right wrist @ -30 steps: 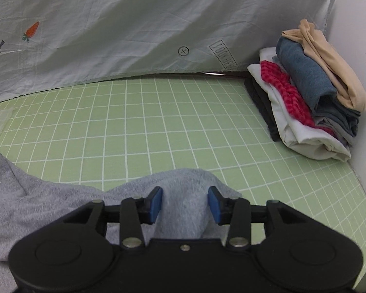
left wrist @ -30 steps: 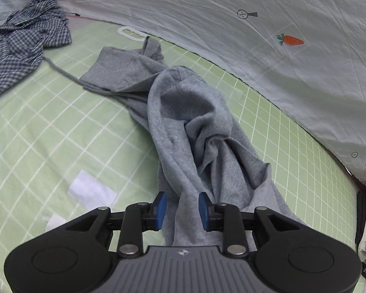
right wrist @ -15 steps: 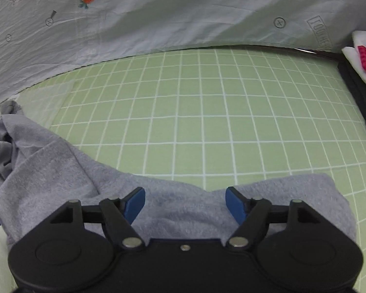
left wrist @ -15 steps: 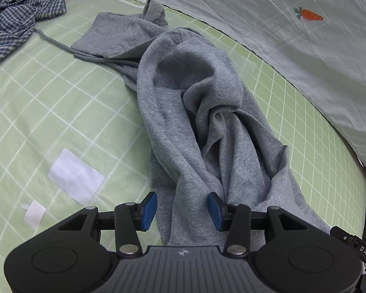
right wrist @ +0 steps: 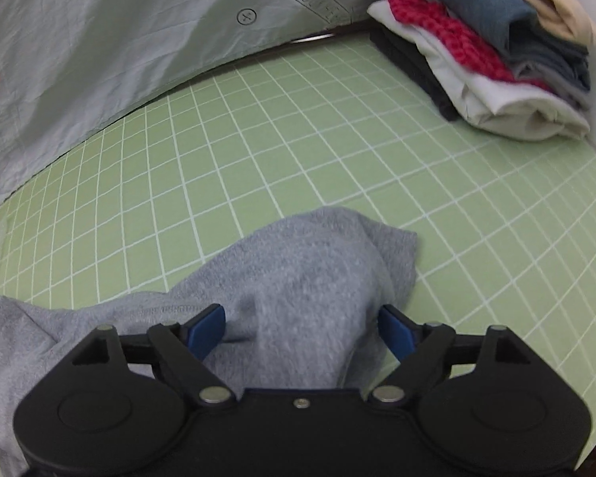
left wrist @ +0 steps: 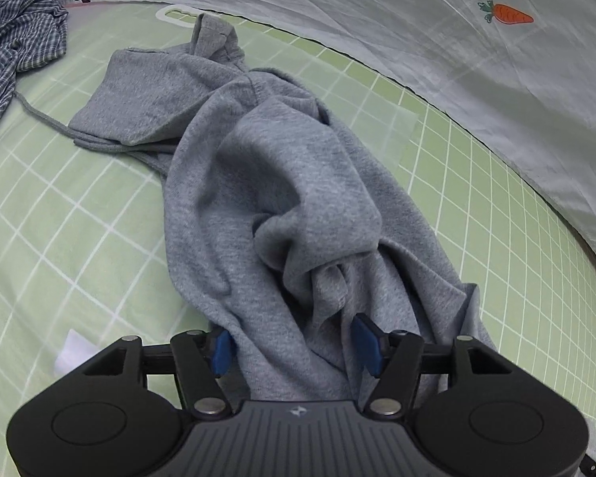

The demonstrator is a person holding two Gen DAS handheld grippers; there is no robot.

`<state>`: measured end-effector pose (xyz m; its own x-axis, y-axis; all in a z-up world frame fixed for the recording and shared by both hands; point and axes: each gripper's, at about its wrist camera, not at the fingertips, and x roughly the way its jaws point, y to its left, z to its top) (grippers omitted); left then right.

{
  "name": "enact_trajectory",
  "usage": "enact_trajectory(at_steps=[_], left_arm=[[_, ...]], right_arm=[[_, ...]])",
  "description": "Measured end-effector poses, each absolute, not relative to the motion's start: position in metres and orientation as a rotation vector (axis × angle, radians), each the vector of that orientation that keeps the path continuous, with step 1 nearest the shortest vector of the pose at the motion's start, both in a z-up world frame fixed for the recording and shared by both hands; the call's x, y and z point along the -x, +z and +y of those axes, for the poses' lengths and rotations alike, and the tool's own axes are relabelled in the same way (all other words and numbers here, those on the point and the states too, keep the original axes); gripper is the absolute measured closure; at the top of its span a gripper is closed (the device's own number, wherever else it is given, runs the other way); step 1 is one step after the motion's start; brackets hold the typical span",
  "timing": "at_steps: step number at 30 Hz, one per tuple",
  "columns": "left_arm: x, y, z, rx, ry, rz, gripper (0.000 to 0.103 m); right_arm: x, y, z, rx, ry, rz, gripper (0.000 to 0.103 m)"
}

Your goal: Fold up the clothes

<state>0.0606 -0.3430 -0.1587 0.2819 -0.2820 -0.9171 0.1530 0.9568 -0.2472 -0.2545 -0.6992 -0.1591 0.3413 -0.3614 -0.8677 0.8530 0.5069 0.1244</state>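
Note:
A grey hoodie lies crumpled on the green grid mat, its hood toward the far left and a drawstring trailing left. My left gripper is open, with the near part of the hoodie bunched between its blue pads. In the right wrist view another part of the grey hoodie lies on the mat. My right gripper is open wide, with the cloth lying between its fingers.
A blue checked shirt lies crumpled at the far left. A stack of folded clothes stands at the far right of the mat. A pale sheet with a carrot print hangs behind. A white paper scrap lies near my left gripper.
Both grippers have opened wider over the second. The left one has moved closer over the hoodie. The right view has swung back right, bringing the folded stack into sight again.

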Motion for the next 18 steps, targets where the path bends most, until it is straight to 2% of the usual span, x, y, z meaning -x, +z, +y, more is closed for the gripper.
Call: enact_trajectory(at_steps=[3,4,5,6,7,8,10,11,15,18], left_arm=[[-0.065,-0.159,-0.351,0.145,-0.300,1.245,0.044],[-0.065,-0.160,-0.354,0.146,-0.294,1.243,0.047],[-0.065,-0.160,-0.356,0.145,-0.286,1.243,0.053],[-0.065,-0.162,-0.356,0.141,-0.275,1.248,0.069],[-0.066,-0.163,-0.356,0.140,-0.263,1.252,0.080],[-0.067,-0.164,-0.354,0.147,-0.257,1.256,0.081],[-0.070,-0.163,-0.345,0.180,-0.263,1.252,0.086],[-0.072,-0.163,-0.341,0.190,-0.264,1.249,0.086],[-0.077,-0.153,-0.321,0.221,-0.238,1.232,0.087],[-0.076,-0.143,-0.302,0.244,-0.202,1.202,0.087]], right_arm=[[0.251,-0.172,-0.703,-0.772,-0.829,0.886,0.015],[0.247,-0.175,-0.704,-0.800,-0.803,0.885,0.019],[0.241,-0.180,-0.705,-0.836,-0.766,0.887,0.023],[0.235,-0.182,-0.704,-0.848,-0.751,0.893,0.024],[0.225,-0.182,-0.701,-0.826,-0.735,0.894,0.029],[0.215,-0.181,-0.698,-0.796,-0.712,0.892,0.036],[0.191,-0.178,-0.696,-0.791,-0.627,0.855,0.064],[0.177,-0.177,-0.696,-0.806,-0.577,0.845,0.071],[0.087,-0.151,-0.677,-0.708,-0.314,0.791,0.087],[0.044,-0.111,-0.659,-0.604,-0.224,0.644,0.089]])
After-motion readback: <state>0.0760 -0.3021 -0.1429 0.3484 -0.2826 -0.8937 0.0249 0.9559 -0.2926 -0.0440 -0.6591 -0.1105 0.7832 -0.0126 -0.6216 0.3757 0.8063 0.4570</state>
